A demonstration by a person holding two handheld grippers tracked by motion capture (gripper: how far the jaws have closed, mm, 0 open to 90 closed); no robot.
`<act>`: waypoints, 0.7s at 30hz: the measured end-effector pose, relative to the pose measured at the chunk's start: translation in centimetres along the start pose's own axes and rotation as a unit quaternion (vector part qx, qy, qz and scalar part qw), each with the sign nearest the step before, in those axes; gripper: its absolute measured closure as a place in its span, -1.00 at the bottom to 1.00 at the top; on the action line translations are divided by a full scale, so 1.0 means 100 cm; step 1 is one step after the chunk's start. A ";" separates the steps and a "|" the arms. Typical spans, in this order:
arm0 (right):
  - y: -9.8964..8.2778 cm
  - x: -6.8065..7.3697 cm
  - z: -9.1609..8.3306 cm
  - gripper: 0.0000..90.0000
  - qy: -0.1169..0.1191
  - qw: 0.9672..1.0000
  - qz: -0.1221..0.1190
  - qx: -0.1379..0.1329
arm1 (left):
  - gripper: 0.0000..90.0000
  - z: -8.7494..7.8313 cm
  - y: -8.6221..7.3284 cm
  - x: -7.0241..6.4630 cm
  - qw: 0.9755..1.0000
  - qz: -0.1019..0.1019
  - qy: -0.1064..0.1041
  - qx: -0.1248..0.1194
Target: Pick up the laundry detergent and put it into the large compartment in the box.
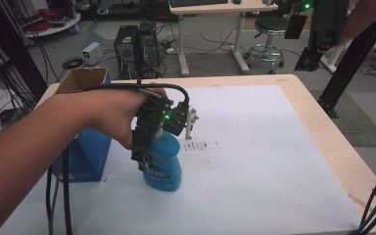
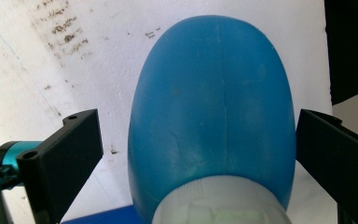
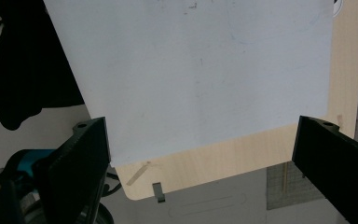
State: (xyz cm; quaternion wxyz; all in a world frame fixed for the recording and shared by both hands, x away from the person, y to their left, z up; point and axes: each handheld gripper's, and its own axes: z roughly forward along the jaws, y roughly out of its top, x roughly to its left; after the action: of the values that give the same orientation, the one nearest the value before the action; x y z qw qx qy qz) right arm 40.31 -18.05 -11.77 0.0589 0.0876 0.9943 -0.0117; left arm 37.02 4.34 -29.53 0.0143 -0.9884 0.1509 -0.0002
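High view, white mat (image 1: 254, 161), wooden table (image 1: 323, 122)

High view: looks forward and down from above the person's side onto the white sheet (image 1: 254, 161) covering the table (image 1: 318, 122); beyond the sheet's far edge, floor and desks.
Left gripper view: rides the left gripper (image 1: 159, 128), looking steeply down, very near the blue bottle (image 2: 212, 112), with the sheet (image 2: 23, 93) behind it.
Right gripper view: rides the right gripper (image 3: 200, 163), well above the sheet (image 3: 200, 74), looking down past a rounded table corner (image 3: 205, 172) to the floor.
Shared: all three take in the sheet; the high and left gripper views share the bottle (image 1: 164, 164) and the dark smudges (image 1: 200, 145) just beside it (image 2: 65, 32).
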 end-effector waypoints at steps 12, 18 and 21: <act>0.001 -0.002 0.002 -0.93 0.002 1.000 -0.002 0.002 | -0.93 0.002 0.001 0.000 1.000 0.005 0.003 -0.004; 0.002 -0.002 0.003 -0.93 0.002 1.000 -0.002 -0.001 | -0.76 0.000 0.001 0.001 1.000 0.007 0.003 -0.002; 0.001 -0.002 0.003 -0.93 0.001 1.000 -0.003 -0.001 | -0.76 0.000 0.001 0.002 1.000 0.009 0.005 -0.003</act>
State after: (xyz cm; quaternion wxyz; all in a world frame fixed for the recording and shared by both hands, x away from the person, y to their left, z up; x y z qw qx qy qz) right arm 40.61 -17.96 -12.01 0.0576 0.0847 0.9947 -0.0104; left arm 37.13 4.18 -29.56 0.0107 -0.9871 0.1594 -0.0043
